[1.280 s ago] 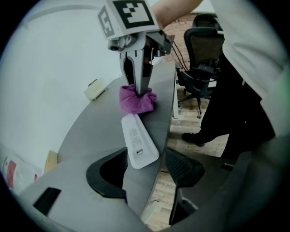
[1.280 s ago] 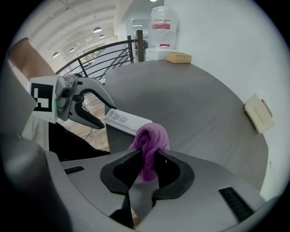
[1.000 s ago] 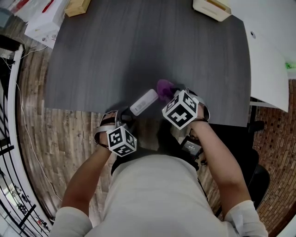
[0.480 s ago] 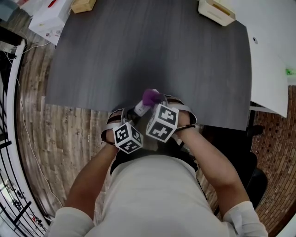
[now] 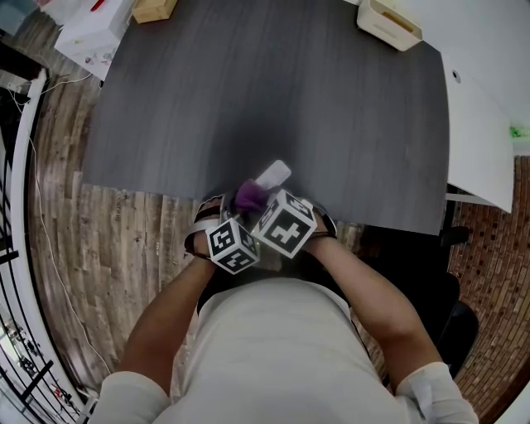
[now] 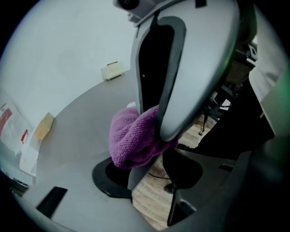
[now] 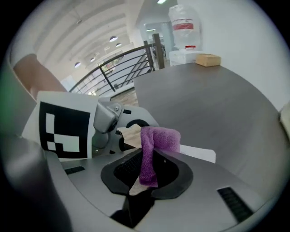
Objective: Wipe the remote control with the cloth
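Your left tool (image 6: 145,174) has its jaws set wide around the near end of the white remote control (image 5: 273,175) and appears to clamp it. The far end points out over the near edge of the dark grey desk (image 5: 248,83) (no view shows whether it rests on the top). Your right tool (image 7: 145,168) is closed tight on a fold of the purple cloth (image 5: 248,196), which bunches on the middle of the remote control.

The likely trouble is leverage. The remote control is held by one end only, so a hard downward press with the cloth could twist it in the jaws or pry it loose. It sits at the desk's edge, so a slip could send it to the wood-plank floor (image 5: 124,240). Only a narrow fold of cloth is pinched, and a dragging stroke could pull it free. The two marker cubes (image 5: 286,224) are almost touching, so a careless sweep could knock one tool against the other.

The desk top is matte, wood-grained and mostly bare, with a tan block (image 5: 153,8) and a cream tray (image 5: 389,21) at its far corners. A white desk (image 5: 480,108) adjoins it on the right, and a black railing (image 5: 12,248) runs along the left.
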Demonstrator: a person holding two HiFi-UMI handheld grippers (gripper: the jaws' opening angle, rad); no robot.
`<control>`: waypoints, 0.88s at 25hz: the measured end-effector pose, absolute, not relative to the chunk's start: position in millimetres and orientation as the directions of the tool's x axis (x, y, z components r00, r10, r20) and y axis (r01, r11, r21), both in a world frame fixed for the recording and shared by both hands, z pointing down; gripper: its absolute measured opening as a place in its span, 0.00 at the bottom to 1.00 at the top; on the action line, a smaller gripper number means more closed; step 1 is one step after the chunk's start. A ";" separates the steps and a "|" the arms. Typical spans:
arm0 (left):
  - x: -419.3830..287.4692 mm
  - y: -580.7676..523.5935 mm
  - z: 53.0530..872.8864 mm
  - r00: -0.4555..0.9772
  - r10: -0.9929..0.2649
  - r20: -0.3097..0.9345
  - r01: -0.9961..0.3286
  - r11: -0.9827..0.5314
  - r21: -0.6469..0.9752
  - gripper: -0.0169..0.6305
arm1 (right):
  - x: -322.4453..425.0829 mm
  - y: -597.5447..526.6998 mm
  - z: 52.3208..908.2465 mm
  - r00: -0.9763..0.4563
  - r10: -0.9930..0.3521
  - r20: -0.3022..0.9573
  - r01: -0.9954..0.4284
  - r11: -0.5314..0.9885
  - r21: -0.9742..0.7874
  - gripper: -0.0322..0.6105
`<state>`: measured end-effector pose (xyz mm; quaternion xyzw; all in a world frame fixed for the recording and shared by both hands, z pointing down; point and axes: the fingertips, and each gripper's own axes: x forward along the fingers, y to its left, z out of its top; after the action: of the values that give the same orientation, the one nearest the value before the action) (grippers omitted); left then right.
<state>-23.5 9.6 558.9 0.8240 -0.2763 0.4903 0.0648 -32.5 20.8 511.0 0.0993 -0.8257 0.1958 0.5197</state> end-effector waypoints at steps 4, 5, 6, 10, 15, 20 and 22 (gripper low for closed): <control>-26.3 10.9 558.8 0.375 -0.398 0.837 -0.530 -0.833 -0.158 0.34 | -34.4 17.9 489.2 -0.647 0.119 0.753 -0.440 0.748 -0.496 0.16; -28.1 11.0 558.2 0.377 -0.399 0.836 -0.535 -0.831 -0.155 0.34 | -32.0 13.8 481.3 -0.691 0.109 0.715 -0.449 0.711 -0.542 0.16; -30.5 11.0 557.7 0.377 -0.400 0.836 -0.540 -0.828 -0.152 0.34 | -28.1 8.9 476.0 -0.717 0.087 0.691 -0.461 0.685 -0.564 0.15; -34.2 11.5 558.6 0.373 -0.398 0.838 -0.563 -0.815 -0.136 0.34 | 0.7 -14.9 481.3 -0.681 -0.052 0.730 -0.557 0.684 -0.471 0.15; -34.2 10.6 556.1 0.376 -0.396 0.838 -0.600 -0.793 -0.106 0.34 | 36.3 -40.2 480.7 -0.604 -0.227 0.764 -0.652 0.692 -0.310 0.15; -23.5 13.3 554.4 0.371 -0.403 0.837 -0.556 -0.818 -0.147 0.34 | 30.7 -29.1 495.4 -0.613 -0.203 0.764 -0.635 0.701 -0.323 0.16; -19.5 13.3 552.8 0.370 -0.406 0.836 -0.536 -0.828 -0.165 0.34 | 22.2 -22.0 500.9 -0.614 -0.185 0.767 -0.624 0.710 -0.327 0.16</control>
<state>-19.5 13.3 552.8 0.8248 -0.2855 0.4834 0.0676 22.2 -22.0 500.9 0.2387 -0.8477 0.2971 0.3690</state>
